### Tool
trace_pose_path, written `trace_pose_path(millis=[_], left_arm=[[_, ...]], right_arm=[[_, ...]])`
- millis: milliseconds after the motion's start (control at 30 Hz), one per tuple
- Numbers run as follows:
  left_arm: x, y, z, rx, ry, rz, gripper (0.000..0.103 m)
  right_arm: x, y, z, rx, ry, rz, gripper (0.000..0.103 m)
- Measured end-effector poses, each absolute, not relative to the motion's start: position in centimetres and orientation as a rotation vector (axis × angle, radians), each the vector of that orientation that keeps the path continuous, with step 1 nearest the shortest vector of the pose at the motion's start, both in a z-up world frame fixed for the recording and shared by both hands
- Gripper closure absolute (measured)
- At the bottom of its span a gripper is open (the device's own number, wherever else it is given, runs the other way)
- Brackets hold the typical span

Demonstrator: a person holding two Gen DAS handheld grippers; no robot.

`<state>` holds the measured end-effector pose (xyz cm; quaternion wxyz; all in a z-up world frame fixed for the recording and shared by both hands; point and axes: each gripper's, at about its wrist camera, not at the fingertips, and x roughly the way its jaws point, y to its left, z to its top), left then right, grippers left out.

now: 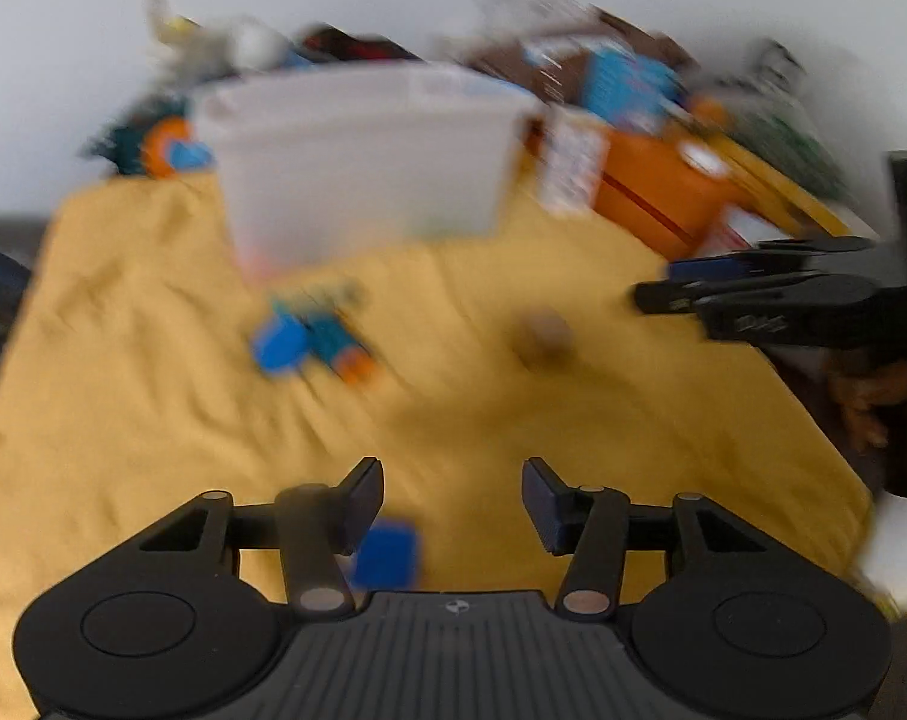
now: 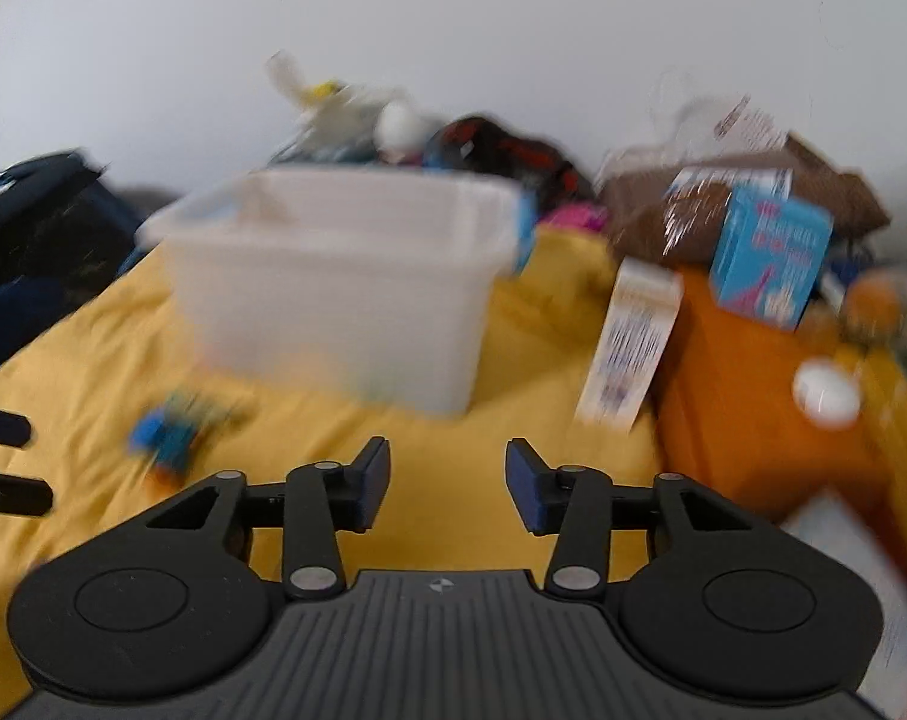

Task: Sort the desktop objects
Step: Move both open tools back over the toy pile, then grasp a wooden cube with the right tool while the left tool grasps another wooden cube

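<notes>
Both views are blurred by motion. A white plastic bin [image 1: 363,162] stands on the yellow cloth [image 1: 153,360]; it also shows in the right wrist view [image 2: 345,282]. A blue, teal and orange toy [image 1: 315,342] lies in front of the bin, and shows in the right wrist view [image 2: 171,432]. A small tan object [image 1: 546,333] lies to its right. A small blue block [image 1: 387,552] lies just under my left gripper [image 1: 453,504], which is open and empty. My right gripper [image 2: 448,480] is open and empty over bare cloth; it shows from the side in the left wrist view [image 1: 681,282].
An orange box [image 2: 747,396], a white carton [image 2: 630,342], a light blue box [image 2: 771,252] and a brown bag [image 2: 693,210] crowd the right. Clutter lies behind the bin [image 2: 393,120]. A dark bag [image 2: 27,222] sits at the left. A white wall is behind.
</notes>
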<state>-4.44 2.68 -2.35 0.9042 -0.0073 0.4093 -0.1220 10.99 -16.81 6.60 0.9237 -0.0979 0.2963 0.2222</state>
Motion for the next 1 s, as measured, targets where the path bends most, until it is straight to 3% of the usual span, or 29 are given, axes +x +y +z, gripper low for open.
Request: trace_pose_path(millis=[300, 433, 800, 1000], left_arm=[[-7.2, 1.4, -4.8, 0.02, 1.028, -0.535, 0.054], [-6.6, 1.3, -6.8, -0.043, 1.124, -0.597, 0.069], [-4.0, 0.4, -4.8, 0.175, 0.956, -0.405, 0.07], [1.3, 1.5, -5.2, 0.135, 0.894, -0.234, 0.07]], right_arm=[[4.0, -16.2, 1.5, -0.2, 0.827, 0.518, 0.06], [3.7, -15.7, 1.9, -0.217, 0.806, 0.536, 0.058], [2.9, -14.9, 1.9, -0.229, 0.796, 0.546, 0.056], [4.7, -13.2, 2.1, -0.31, 0.75, 0.542, 0.052]])
